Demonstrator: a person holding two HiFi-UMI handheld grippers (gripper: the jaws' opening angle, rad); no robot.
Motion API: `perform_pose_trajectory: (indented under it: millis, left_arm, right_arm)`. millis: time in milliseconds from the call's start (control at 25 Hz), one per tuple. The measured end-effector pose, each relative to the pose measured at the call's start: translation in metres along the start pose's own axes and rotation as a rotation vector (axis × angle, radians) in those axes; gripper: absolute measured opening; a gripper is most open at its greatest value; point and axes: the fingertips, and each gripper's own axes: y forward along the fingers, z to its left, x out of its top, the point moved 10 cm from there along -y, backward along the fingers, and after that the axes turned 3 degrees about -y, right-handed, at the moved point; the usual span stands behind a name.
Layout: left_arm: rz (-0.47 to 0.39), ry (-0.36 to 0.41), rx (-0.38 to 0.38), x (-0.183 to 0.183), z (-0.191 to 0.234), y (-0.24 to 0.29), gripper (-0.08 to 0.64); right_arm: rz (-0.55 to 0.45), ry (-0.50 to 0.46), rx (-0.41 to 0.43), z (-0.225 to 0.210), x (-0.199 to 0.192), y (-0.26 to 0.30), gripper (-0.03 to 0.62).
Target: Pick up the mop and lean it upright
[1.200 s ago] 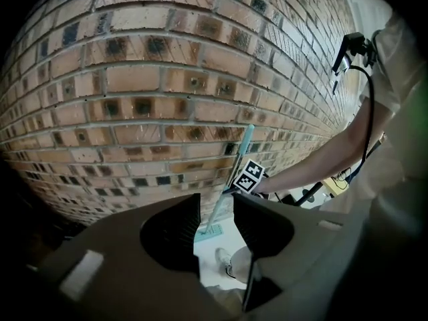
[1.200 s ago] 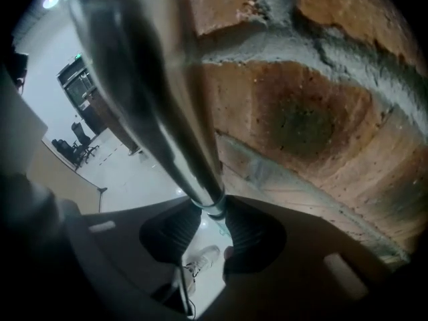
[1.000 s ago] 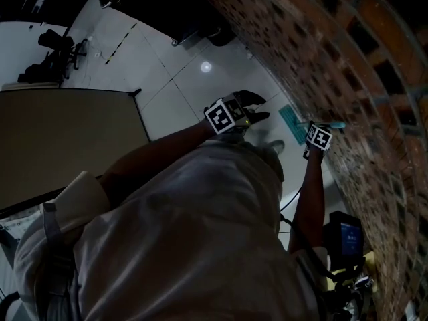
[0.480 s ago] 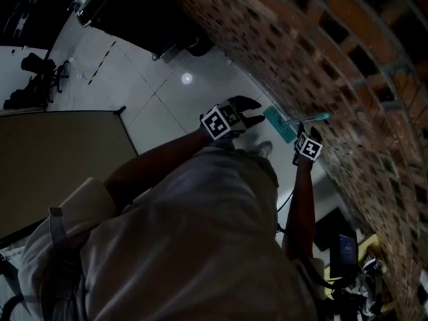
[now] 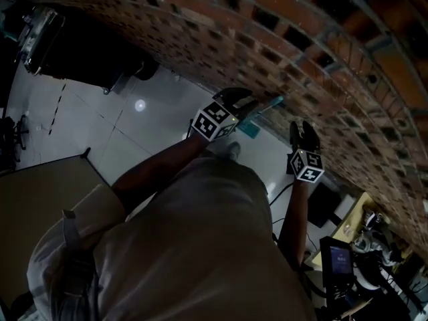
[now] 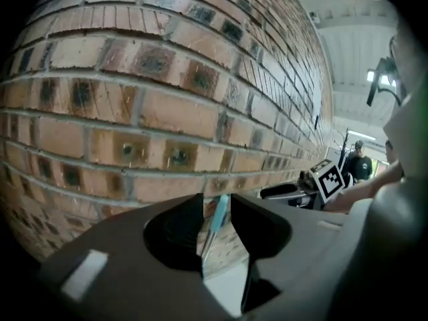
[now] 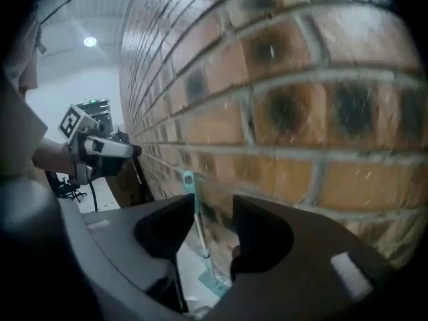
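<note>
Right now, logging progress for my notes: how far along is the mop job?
Done: the mop stands leaning on the brick wall, head on the floor. In hand: nothing; the left gripper and right gripper stand open, off the handle, jaws just closing a little. Left: apparently nothing but withdrawing.

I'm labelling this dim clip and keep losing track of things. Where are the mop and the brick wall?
mop (image 7: pixel 200 233), right gripper view, on its thin shaft below the teal grip.
brick wall (image 7: pixel 301 112), right gripper view, on the face of one brick.
</note>
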Motion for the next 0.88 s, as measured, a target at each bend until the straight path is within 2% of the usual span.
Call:
perform_pose_trajectory:
  millis: [80,160,400,520,640,760,880]
  left_arm:
    - [-0.066,-0.020,-0.038,0.022,-0.016,0.002,0.147]
    - [-0.117,-0.007,-0.066,0.043,-0.029,0.001,0.141]
    - [-0.197,0.058,-0.184,0.090,-0.054,-0.003,0.137]
    - [-0.220,0.090,-0.210,0.103,-0.063,-0.009,0.133]
    - [-0.225,0.105,-0.236,0.110,-0.066,-0.013,0.130]
    - [-0.213,0.136,-0.262,0.116,-0.069,-0.007,0.130]
    - [-0.191,0.172,-0.295,0.117,-0.079,0.000,0.130]
  right_arm:
    - [-0.064,-0.056,-0.050,-0.005,0.026,-0.033,0.183]
    - [-0.116,-0.101,-0.089,-0.004,0.051,-0.058,0.179]
    - [-0.222,-0.186,-0.190,0.012,0.107,-0.106,0.176]
    - [-0.268,-0.213,-0.247,0.024,0.128,-0.120,0.176]
    - [-0.323,-0.266,-0.267,0.039,0.141,-0.124,0.176]
    - [-0.342,-0.340,-0.251,0.050,0.145,-0.120,0.176]
    - [-0.350,-0.357,-0.234,0.057,0.140,-0.121,0.176]
